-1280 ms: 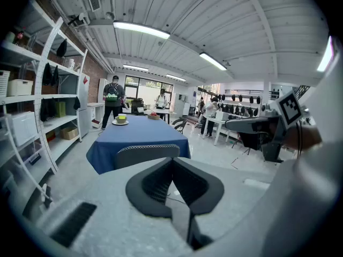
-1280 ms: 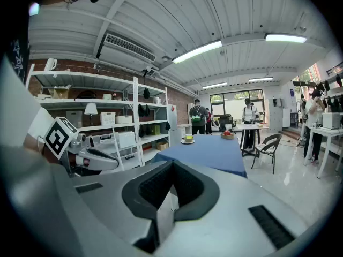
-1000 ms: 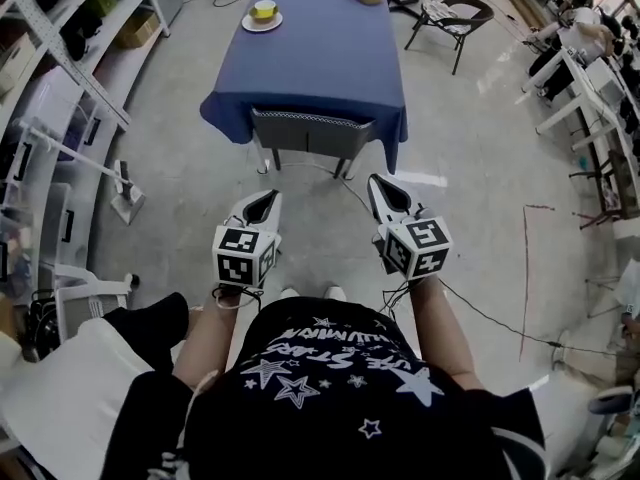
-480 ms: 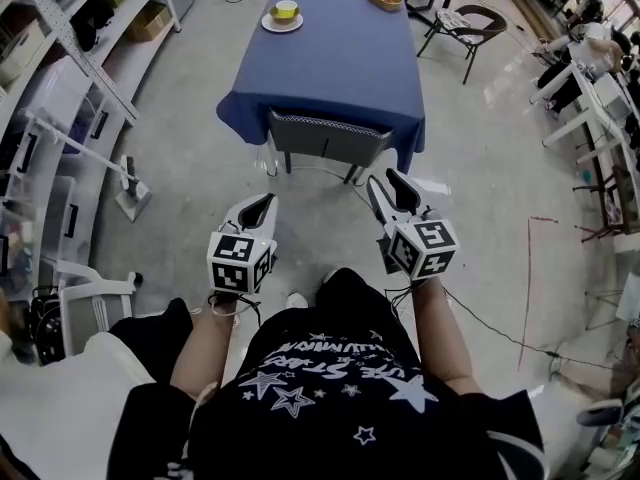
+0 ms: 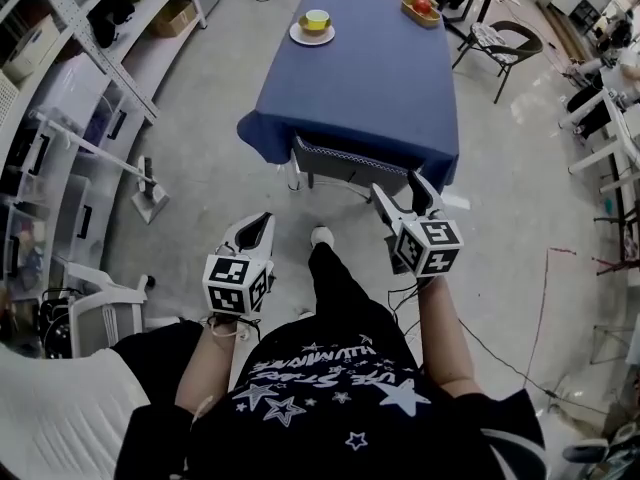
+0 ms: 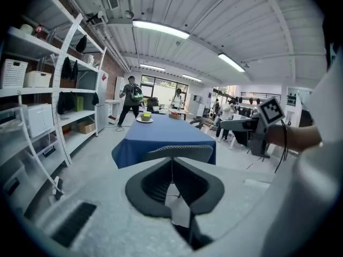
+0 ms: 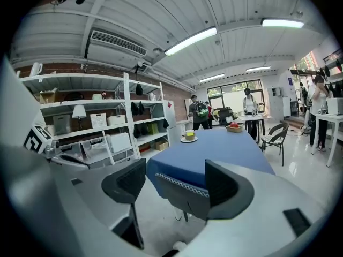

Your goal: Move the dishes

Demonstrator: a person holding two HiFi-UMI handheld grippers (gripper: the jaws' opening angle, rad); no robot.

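Observation:
A white plate with a yellow bowl on it stands at the far left corner of the blue-clothed table. A shallow wooden dish holding something red sits at the far right corner. Both dishes also show small in the gripper views, the bowl and plate far ahead. My left gripper is held low over the floor, jaws shut and empty. My right gripper is open and empty, just short of the table's near edge. Both are far from the dishes.
A grey chair is tucked in at the table's near side. Metal shelving runs along the left. A dark chair stands right of the table. People stand beyond the far end. A cable trails across the floor.
The table has drawn nearer and shifted right in the head view as the person walks toward it. Both grippers keep their poses in front of the body.

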